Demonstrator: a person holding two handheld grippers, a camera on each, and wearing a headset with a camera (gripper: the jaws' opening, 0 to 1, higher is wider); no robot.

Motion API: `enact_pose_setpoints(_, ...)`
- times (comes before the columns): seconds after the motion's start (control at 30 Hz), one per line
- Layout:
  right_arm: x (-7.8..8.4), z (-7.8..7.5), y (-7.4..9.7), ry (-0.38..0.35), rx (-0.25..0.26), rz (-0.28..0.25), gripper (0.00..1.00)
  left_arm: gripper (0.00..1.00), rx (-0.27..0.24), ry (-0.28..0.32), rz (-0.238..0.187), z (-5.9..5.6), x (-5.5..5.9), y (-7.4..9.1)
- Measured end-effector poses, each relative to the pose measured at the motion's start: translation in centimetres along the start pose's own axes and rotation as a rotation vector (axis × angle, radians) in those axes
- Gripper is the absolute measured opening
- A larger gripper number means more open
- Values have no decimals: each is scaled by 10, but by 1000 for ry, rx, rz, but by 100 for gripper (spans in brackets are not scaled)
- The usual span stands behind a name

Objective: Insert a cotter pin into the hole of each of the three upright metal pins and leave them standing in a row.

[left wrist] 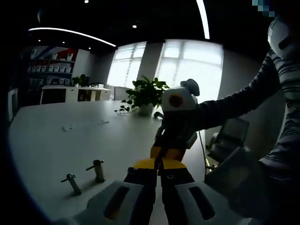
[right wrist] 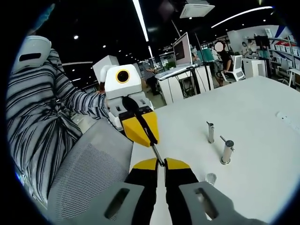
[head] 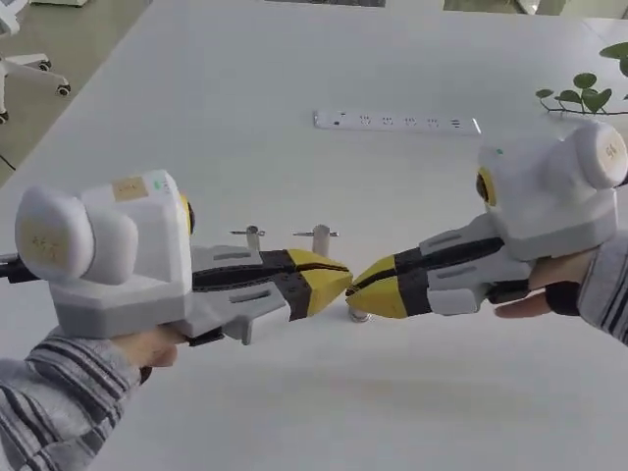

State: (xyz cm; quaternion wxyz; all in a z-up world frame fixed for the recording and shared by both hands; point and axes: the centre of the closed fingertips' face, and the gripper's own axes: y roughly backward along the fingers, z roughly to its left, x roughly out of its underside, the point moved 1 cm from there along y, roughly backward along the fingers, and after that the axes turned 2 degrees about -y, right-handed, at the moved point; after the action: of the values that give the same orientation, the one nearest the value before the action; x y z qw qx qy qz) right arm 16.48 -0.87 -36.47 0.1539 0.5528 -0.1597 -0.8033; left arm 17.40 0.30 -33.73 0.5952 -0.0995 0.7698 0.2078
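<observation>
Two upright metal pins stand side by side on the white table, each with a cotter pin across its top; they are also in the left gripper view. A third metal pin stands just below the meeting gripper tips. My left gripper and right gripper meet tip to tip above the table. A thin cotter pin runs between the two tips, and both grippers look shut on it.
A white power strip lies farther back on the table. A potted plant sits at the far right edge. An office chair base stands on the floor beyond the table's left edge.
</observation>
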Motion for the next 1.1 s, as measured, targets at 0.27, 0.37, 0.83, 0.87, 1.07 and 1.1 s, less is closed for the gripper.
enact_pose_setpoints(0.27,2,1,3,133,8,68,0,0,9,-7,0,-2,2,-1)
enact_pose_setpoints(0.37,4,0,3,201,10,108,0,0,7,-20,2,-3,5,-2)
enact_pose_setpoints(0.83,14,-20,15,265,105,178,0,17,-66,-74,47,5,18,-4)
enact_pose_setpoints(0.87,16,-22,16,265,110,184,0,19,-73,-76,49,5,19,-4)
enact_pose_setpoints(1.07,28,-35,26,254,160,228,0,28,-118,-97,58,10,26,-9)
enact_pose_setpoints(1.1,34,-40,29,255,179,259,0,28,-122,-93,53,11,26,-9)
